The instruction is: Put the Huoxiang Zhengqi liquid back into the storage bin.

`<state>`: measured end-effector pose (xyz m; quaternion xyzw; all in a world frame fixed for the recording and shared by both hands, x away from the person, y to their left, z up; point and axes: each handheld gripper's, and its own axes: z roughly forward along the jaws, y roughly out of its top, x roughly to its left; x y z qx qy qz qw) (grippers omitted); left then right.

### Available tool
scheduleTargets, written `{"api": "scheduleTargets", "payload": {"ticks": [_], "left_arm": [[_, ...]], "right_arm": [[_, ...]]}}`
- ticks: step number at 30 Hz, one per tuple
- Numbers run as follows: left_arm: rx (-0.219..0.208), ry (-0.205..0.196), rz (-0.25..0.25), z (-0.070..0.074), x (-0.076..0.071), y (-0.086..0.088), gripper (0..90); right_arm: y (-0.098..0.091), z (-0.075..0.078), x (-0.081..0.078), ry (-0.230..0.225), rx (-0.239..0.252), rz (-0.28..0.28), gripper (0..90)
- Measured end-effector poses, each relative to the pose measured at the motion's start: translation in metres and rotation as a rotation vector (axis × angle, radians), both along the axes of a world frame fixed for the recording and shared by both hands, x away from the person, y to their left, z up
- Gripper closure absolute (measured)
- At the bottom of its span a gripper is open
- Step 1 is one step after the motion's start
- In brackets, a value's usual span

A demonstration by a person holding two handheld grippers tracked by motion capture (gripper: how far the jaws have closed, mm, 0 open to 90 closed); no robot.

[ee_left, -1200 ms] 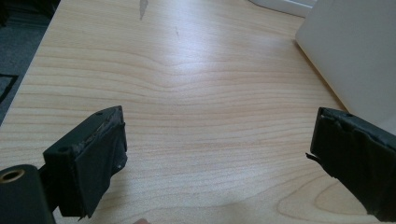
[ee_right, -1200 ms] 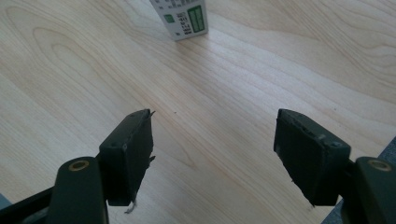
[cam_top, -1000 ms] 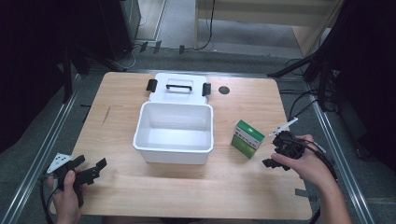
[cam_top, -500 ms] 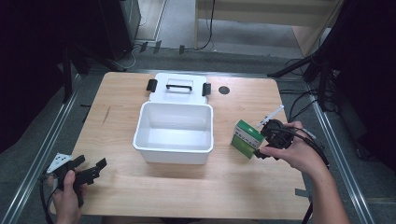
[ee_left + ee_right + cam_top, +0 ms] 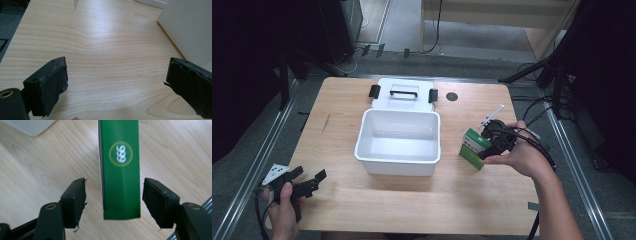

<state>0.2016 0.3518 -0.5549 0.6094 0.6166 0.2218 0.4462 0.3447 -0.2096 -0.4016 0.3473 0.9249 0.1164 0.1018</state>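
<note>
The right gripper (image 5: 115, 200) straddles a green box (image 5: 120, 167), jaws apart, neither touching it. The left gripper (image 5: 307, 182) hovers spread wide over the desk (image 5: 100, 50), a white bin (image 5: 398, 142) beyond it.

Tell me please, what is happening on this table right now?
A person holds a tool in each hand. The right tool is open around a small green box standing on the wooden table, its jaws on both sides but not yet closed on it. The left tool rests open near the table's corner. An open white bin sits in the middle, its lid behind it.
</note>
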Motion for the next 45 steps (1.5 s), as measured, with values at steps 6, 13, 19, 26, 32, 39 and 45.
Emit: {"api": "scheduleTargets", "payload": {"ticks": [6,13,19,26,32,39,45], "left_arm": [[-0.004,0.001,-0.001,0.0,0.0,0.0,4.5],[-0.005,0.0,0.0,0.0,0.0,0.0,4.5],[-0.005,0.0,-0.001,0.0,0.001,0.001,4.5],[-0.003,0.004,-0.002,0.0,0.001,0.0,4.5],[-0.003,0.003,-0.003,0.0,0.001,0.0,4.5],[-0.004,0.0,-0.001,0.0,0.001,0.0,4.5],[-0.003,0.004,-0.002,0.0,0.001,0.0,4.5]], "right_arm": [[0.006,-0.001,0.009,-0.017,0.003,-0.015,42.1],[0.009,-0.005,0.016,-0.008,0.033,-0.034,48.9],[0.01,-0.006,0.016,0.013,0.055,-0.013,63.8],[0.011,0.006,0.013,0.011,0.063,0.036,64.2],[0.014,0.028,0.007,0.003,0.073,0.158,64.1],[0.02,0.052,-0.003,-0.046,0.031,0.4,64.0],[0.025,0.074,-0.005,-0.071,0.031,0.519,64.0]]}}
